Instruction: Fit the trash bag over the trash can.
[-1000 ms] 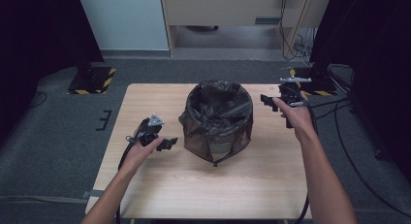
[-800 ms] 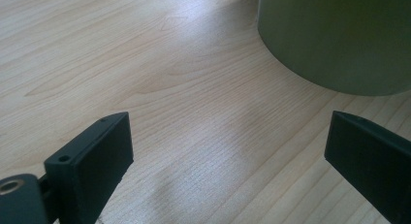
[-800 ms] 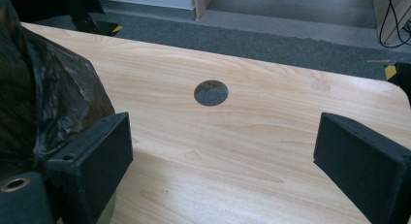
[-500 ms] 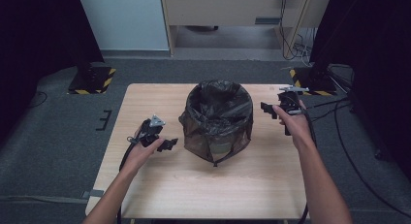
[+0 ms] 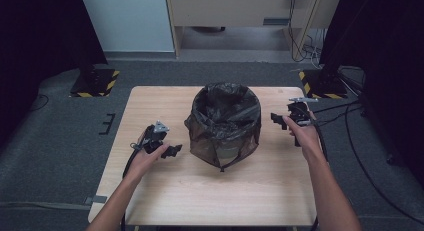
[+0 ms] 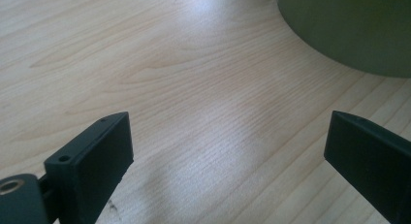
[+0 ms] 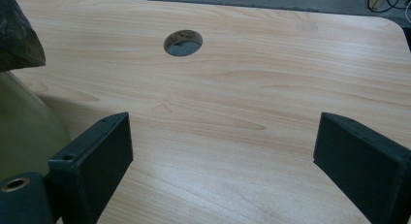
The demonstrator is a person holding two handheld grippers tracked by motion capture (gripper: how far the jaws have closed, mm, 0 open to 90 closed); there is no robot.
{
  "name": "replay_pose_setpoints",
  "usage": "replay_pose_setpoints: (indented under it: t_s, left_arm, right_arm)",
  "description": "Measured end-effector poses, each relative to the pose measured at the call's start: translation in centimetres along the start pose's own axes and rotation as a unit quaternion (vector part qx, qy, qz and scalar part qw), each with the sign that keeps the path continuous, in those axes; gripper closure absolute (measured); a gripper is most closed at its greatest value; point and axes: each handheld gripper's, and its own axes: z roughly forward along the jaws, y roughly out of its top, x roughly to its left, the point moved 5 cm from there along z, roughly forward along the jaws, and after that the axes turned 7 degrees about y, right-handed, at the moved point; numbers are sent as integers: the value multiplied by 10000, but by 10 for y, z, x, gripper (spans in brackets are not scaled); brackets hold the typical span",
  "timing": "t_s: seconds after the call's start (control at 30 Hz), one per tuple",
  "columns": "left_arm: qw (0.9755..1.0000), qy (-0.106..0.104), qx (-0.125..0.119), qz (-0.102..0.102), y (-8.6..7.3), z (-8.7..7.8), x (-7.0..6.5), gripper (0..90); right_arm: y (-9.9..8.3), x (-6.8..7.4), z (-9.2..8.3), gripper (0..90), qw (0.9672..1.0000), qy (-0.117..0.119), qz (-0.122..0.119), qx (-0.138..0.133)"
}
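Wood table (image 5: 150, 106), bin (image 5: 223, 123) w/ bag at centre.
We hold left gripper (image 5: 171, 151) & right gripper (image 5: 278, 119) either side, both gaping, empty; approach rim level, pinch bag only.

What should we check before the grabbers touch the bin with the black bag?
1. left gripper open and holding nothing: ok.
2. right gripper open and holding nothing: ok.
3. bin standing upright on the table: ok.
4. black bag folded over the rim all the way round: cannot tell, far side is hidden.
5. A gripper on each side of the bin, not touching it: ok.
6. Anything inside the bag: cannot tell, too dark.
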Motion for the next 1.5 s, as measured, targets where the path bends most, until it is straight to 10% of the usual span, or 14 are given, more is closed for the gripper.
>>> replay_pose_setpoints:
  t_s: [0.57, 0.97, 1.13, 1.5]
  left_arm:
    - [9999, 90, 47, -119, -11, -1, 9, 25]
    - [9994, 189, 122, -268, -18, 12, 18, 27]
    - [9993, 219, 117, -276, -21, 16, 19, 21]
    - [9991, 326, 88, -239, -30, 9, 17, 6]
  right_arm:
    - [-33, 5, 18, 70, 9997, 11, 137, 195]
    - [-55, -6, 37, 69, 9976, -461, 432, 279]
    - [-63, -9, 41, 66, 9966, -770, 68, 290]
    - [-76, -1, 26, 49, 9956, -841, 166, 381]
